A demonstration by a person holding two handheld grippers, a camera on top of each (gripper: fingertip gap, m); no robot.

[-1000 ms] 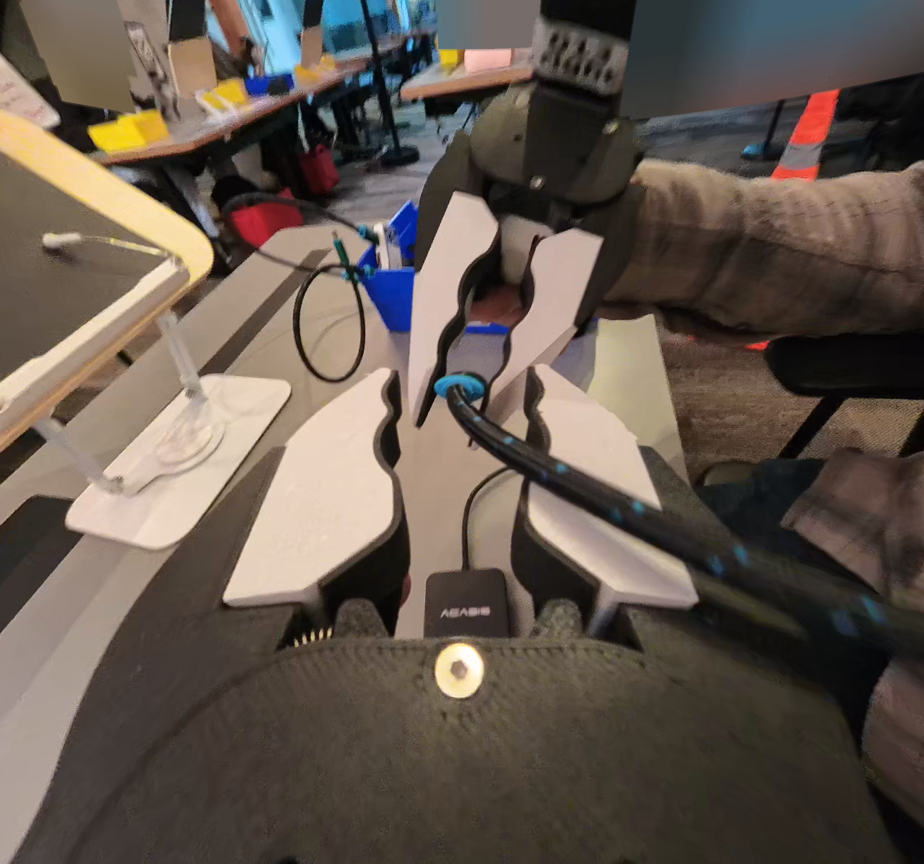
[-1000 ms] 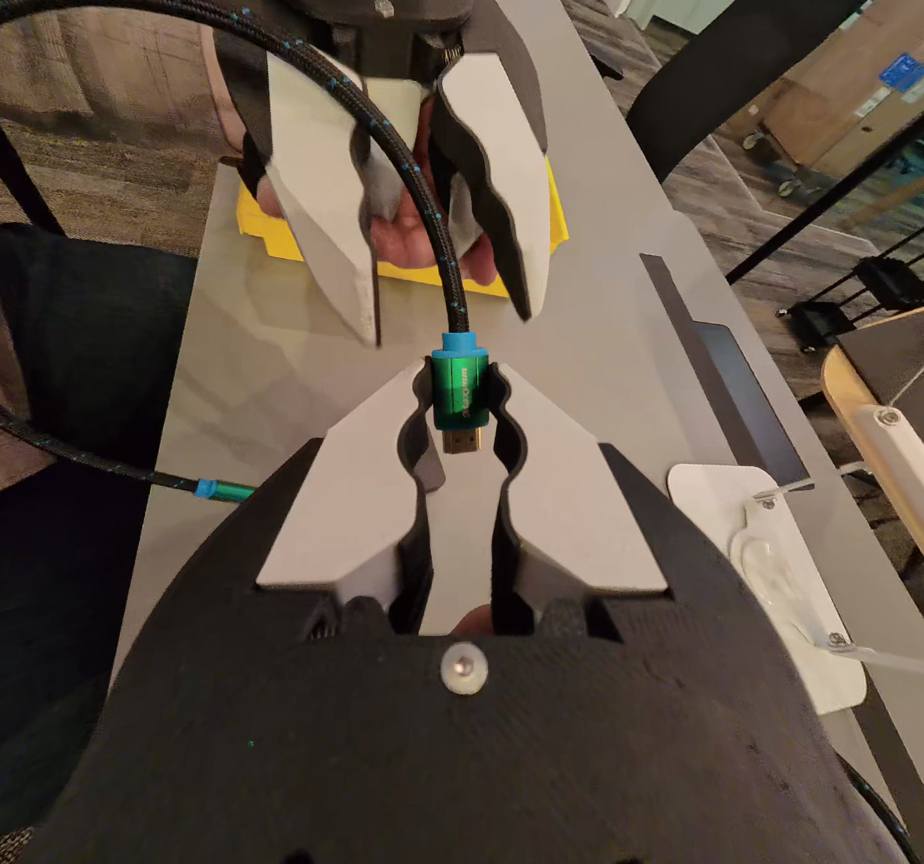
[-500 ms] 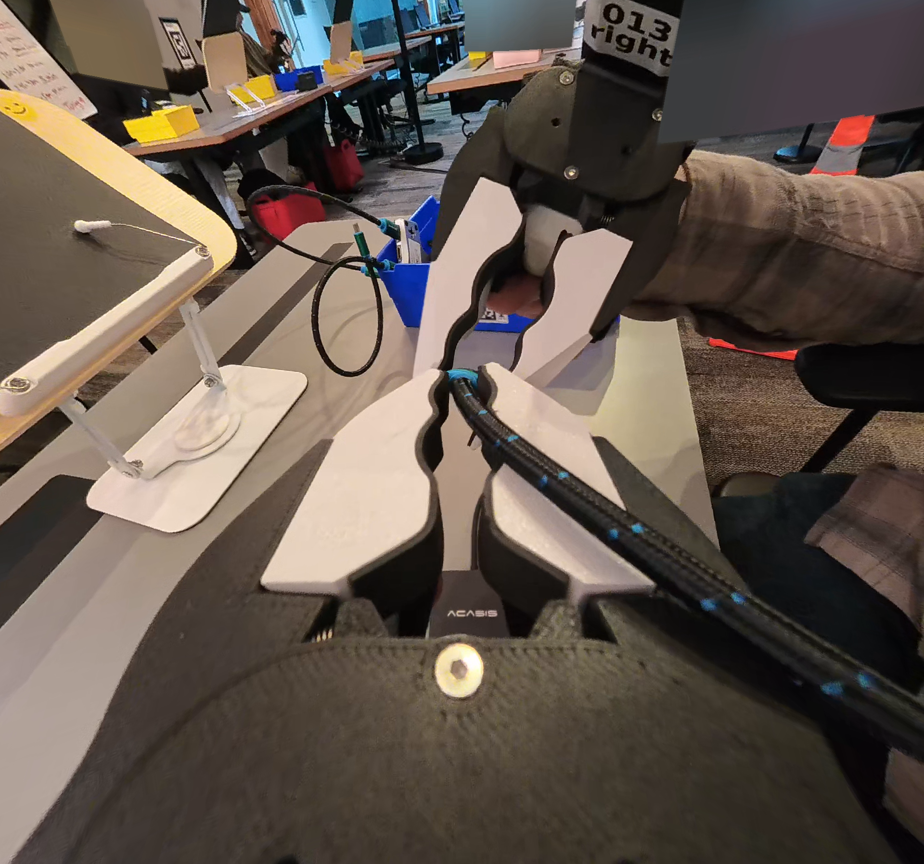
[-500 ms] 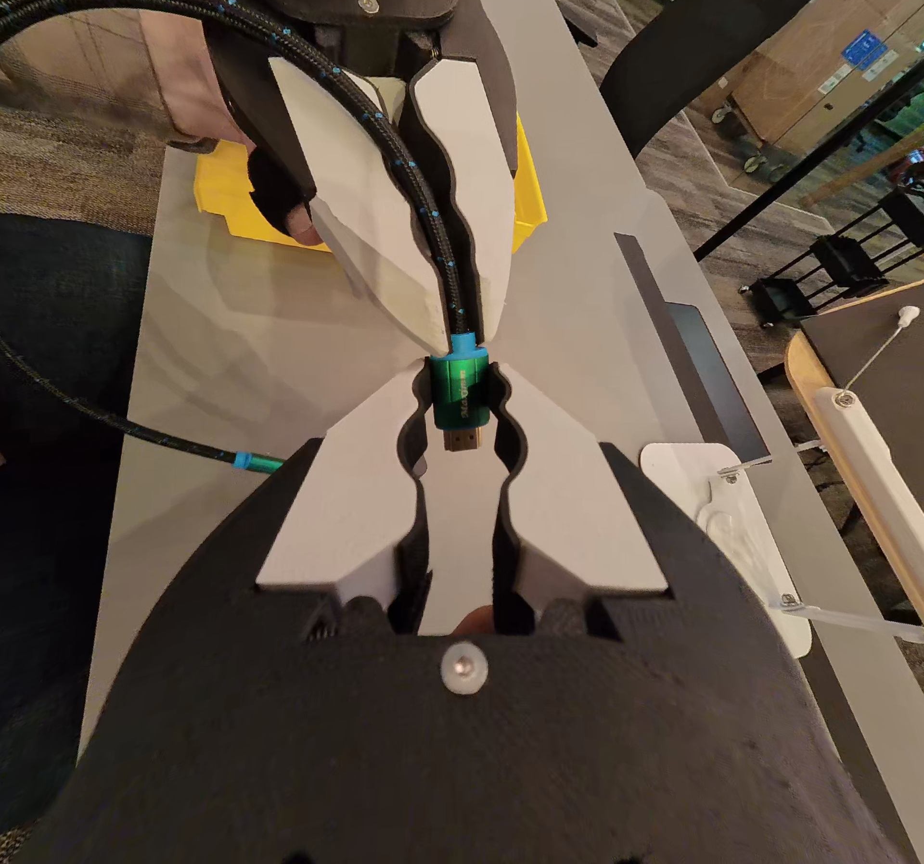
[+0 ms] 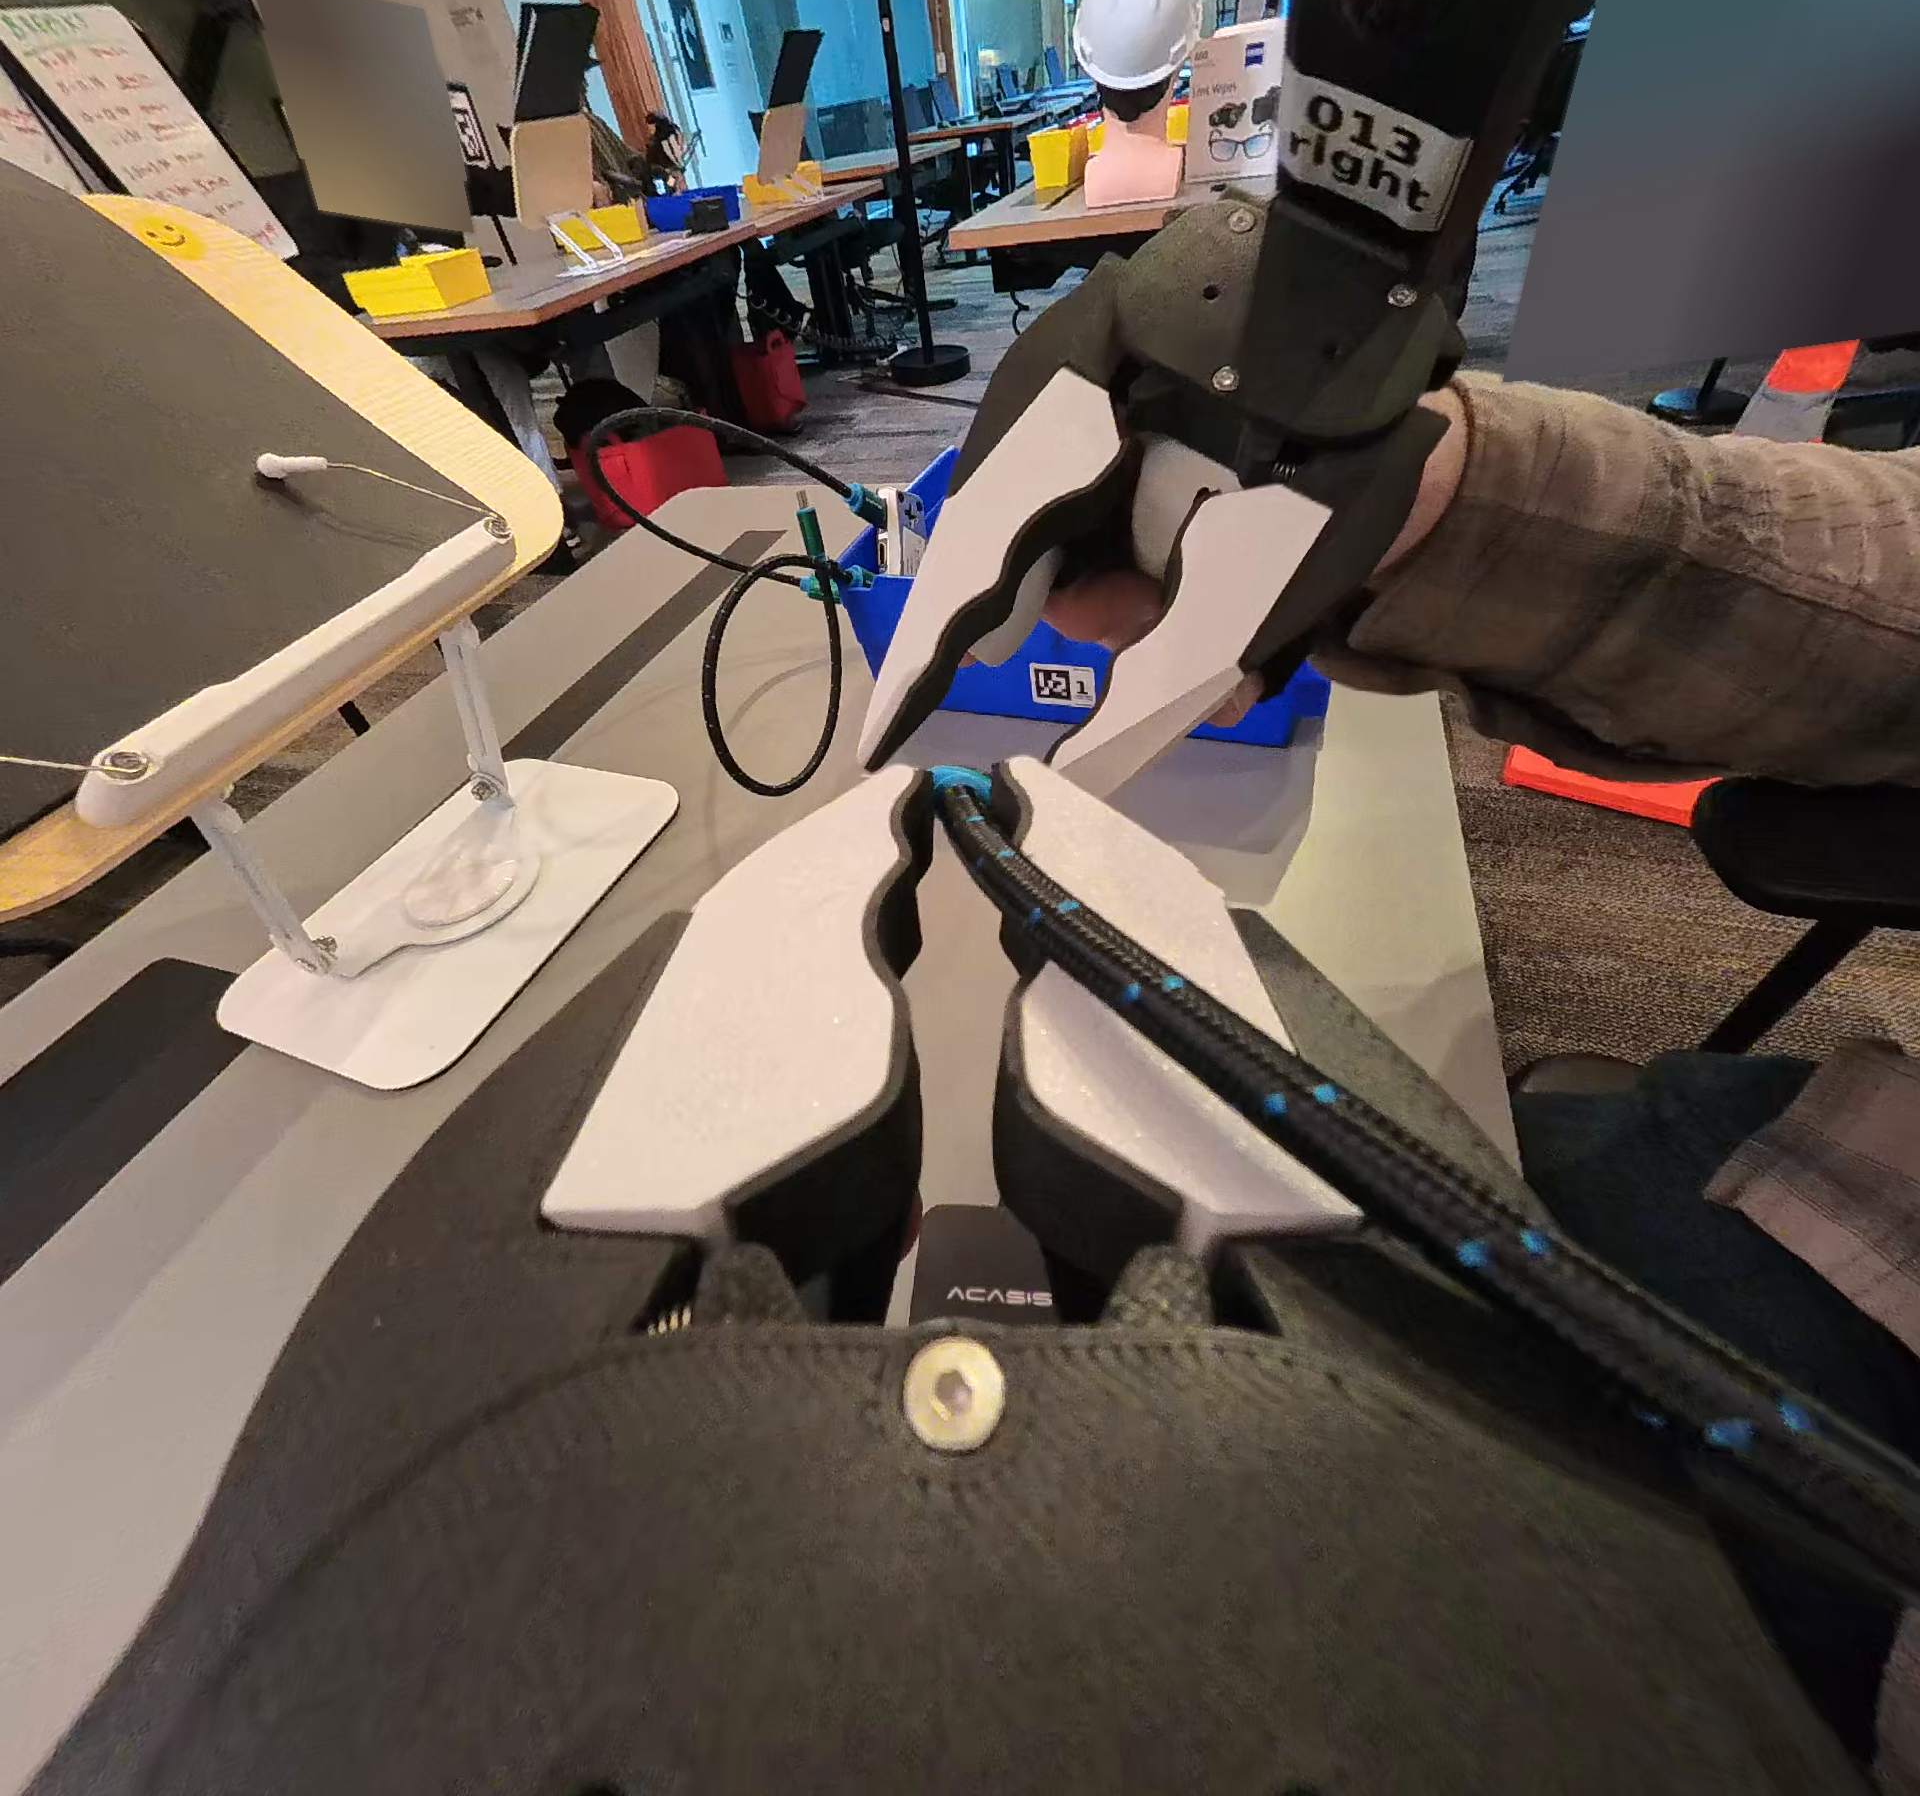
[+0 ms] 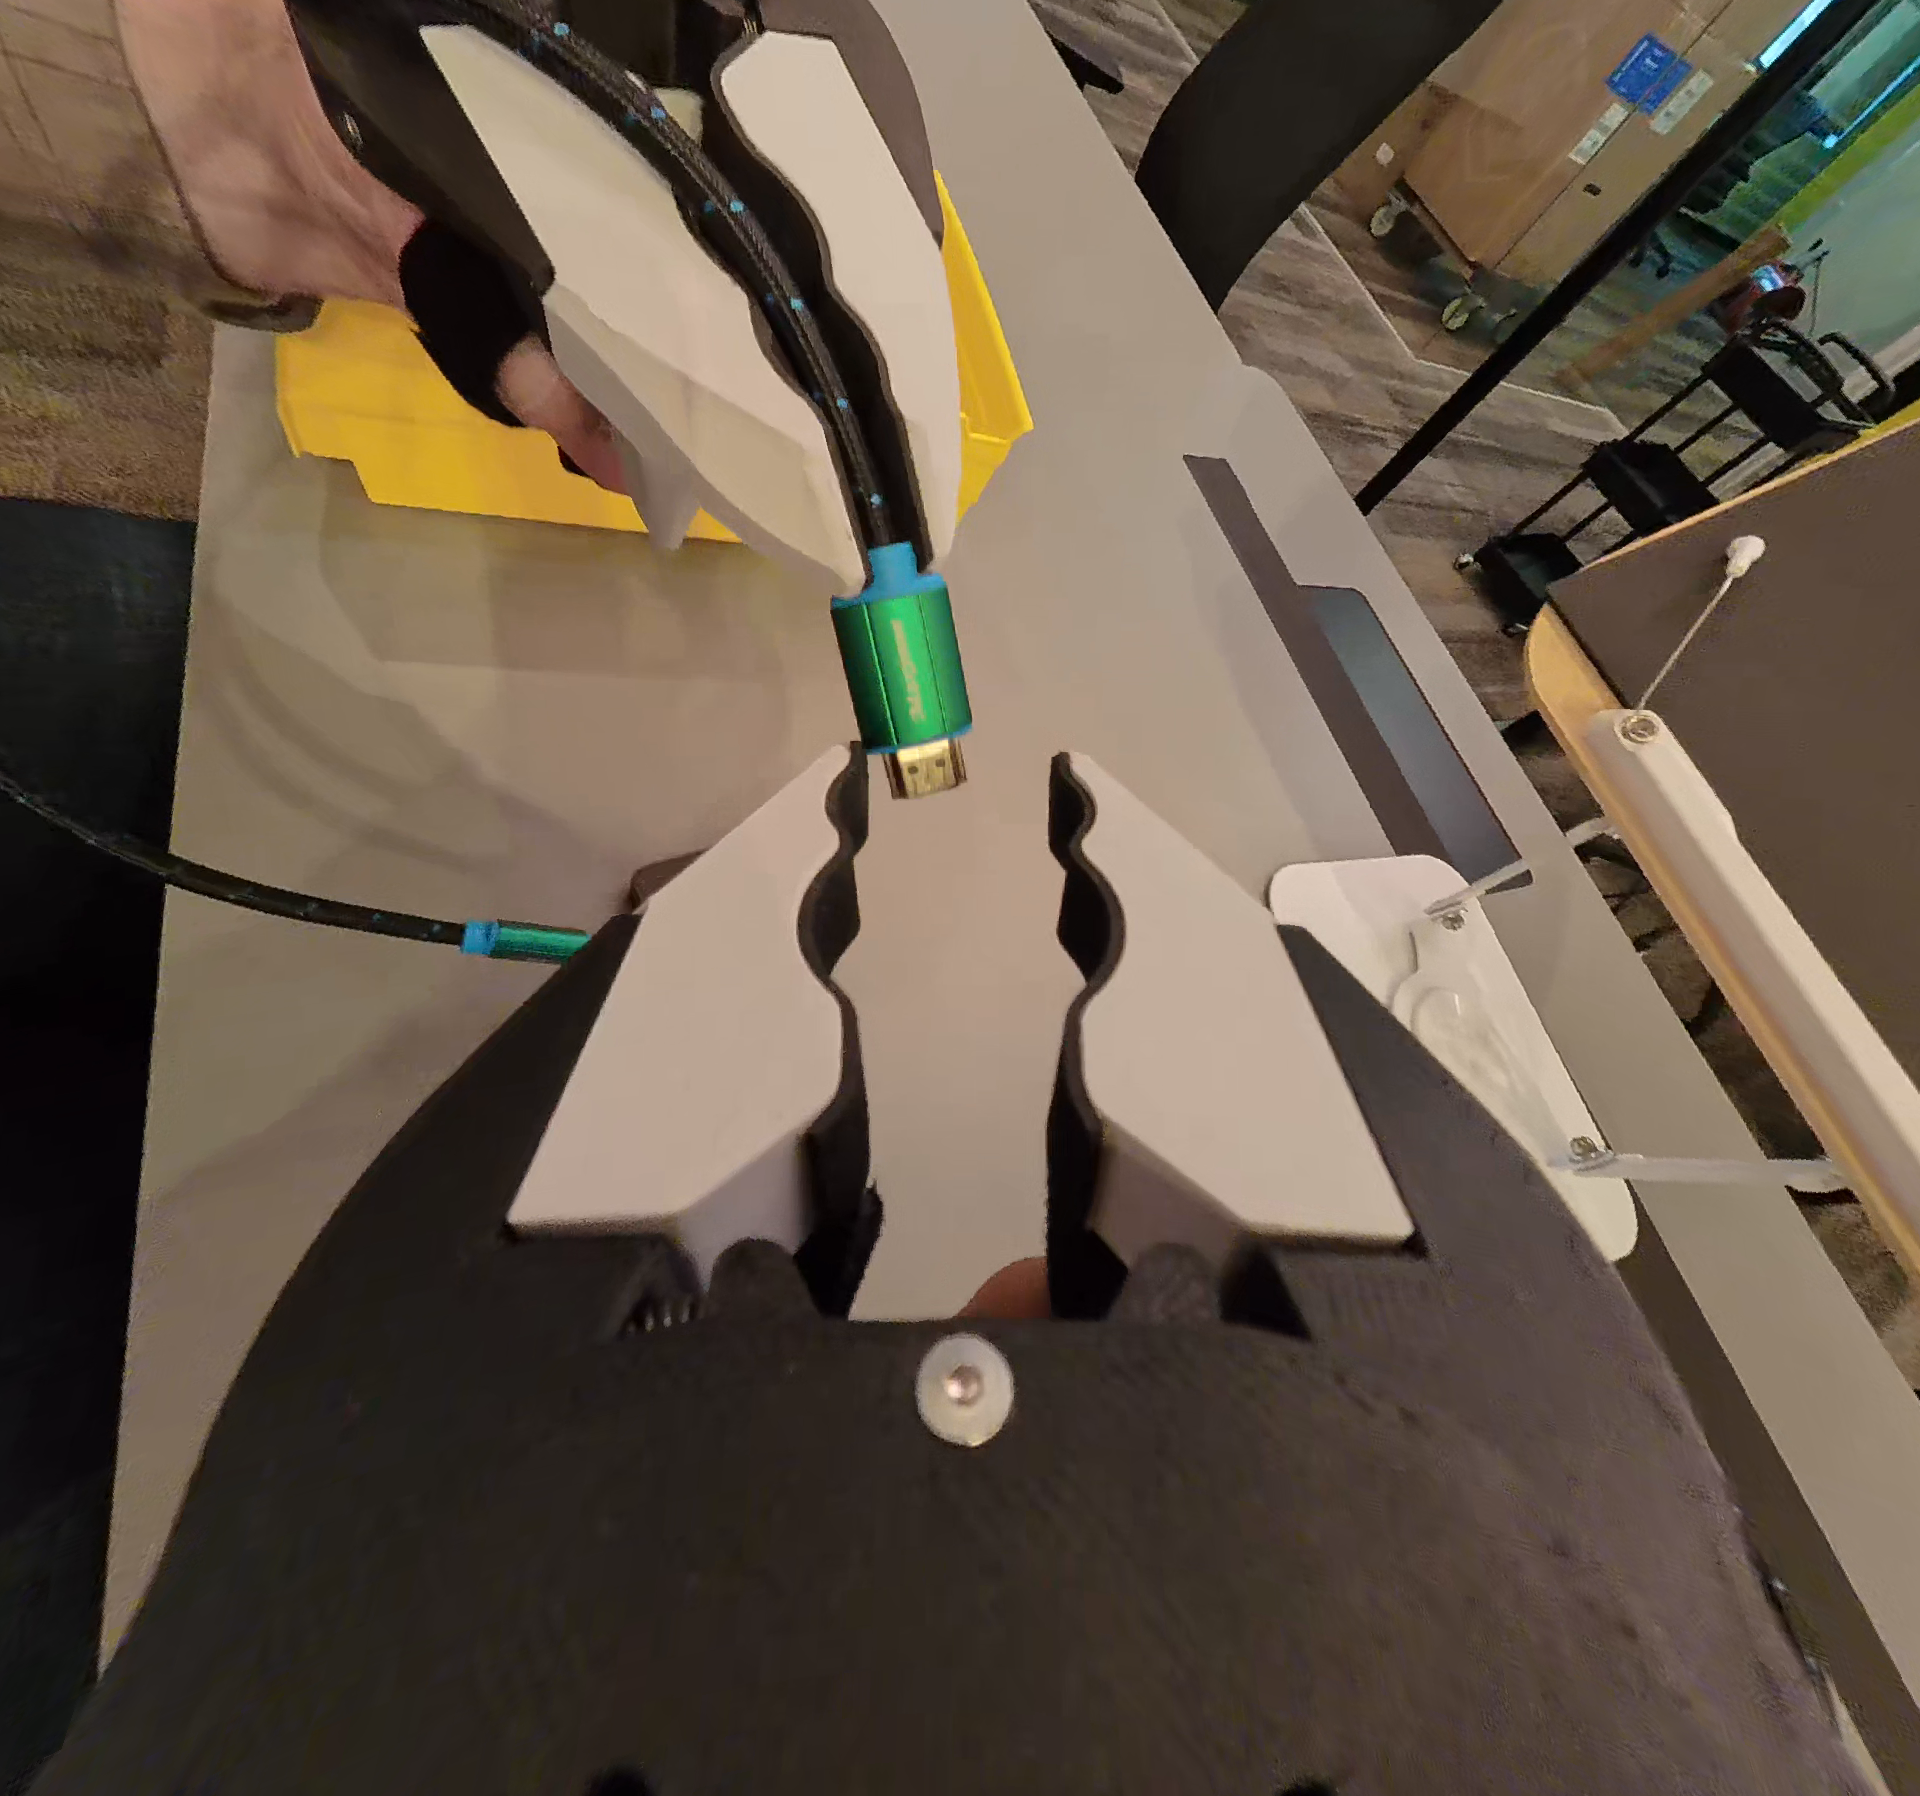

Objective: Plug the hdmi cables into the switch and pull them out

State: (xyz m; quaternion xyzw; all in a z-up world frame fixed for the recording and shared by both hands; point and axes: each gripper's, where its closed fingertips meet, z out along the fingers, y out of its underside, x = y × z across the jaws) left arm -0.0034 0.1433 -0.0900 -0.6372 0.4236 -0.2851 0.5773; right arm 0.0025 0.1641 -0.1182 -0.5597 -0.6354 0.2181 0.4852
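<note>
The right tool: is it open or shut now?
Open. The right tool has a clear gap between its fingers, and the green plug hangs outside them.

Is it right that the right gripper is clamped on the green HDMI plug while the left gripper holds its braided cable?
Not quite: the right gripper is open, clear of the green HDMI plug, as the right wrist view shows. The left gripper does hold the braided cable.

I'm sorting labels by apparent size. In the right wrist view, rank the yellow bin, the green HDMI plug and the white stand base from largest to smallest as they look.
1. yellow bin, though partly hidden behind the left gripper.
2. white stand base, partly covered too.
3. green HDMI plug, smallest, even though it is nearer than the bin.
</note>
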